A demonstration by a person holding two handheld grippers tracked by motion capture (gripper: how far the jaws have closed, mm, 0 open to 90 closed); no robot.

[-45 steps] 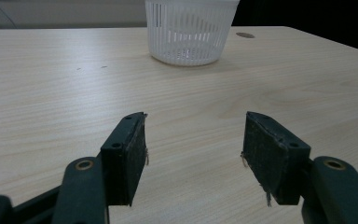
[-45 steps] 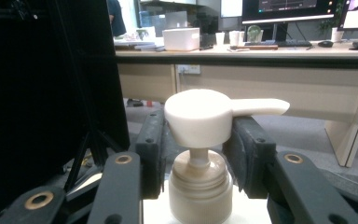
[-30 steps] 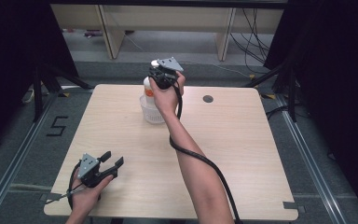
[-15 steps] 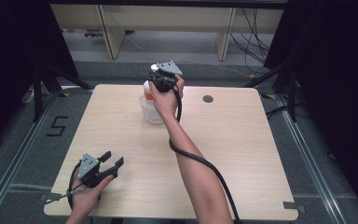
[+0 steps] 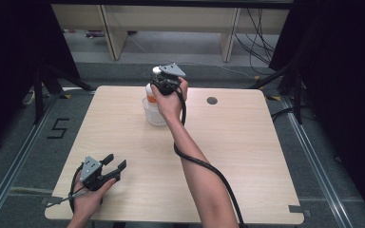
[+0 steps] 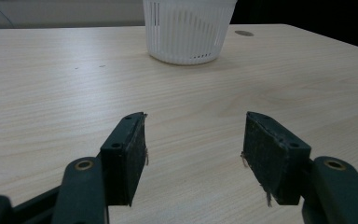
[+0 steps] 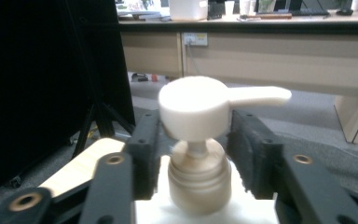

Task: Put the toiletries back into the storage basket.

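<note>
The right gripper (image 5: 158, 89) pinches the neck of a pump bottle (image 7: 200, 140) standing in the white basket (image 6: 187, 30) at the table's (image 5: 247, 142) far edge, seemingly mid-lift, needing a straight upward pull, while the left gripper (image 6: 193, 149) rests spread.

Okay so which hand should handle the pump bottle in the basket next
Right. The right gripper already has its fingers on either side of the pump bottle's neck, above the white basket. The left gripper sits open near the table's front edge, far from it.
</note>
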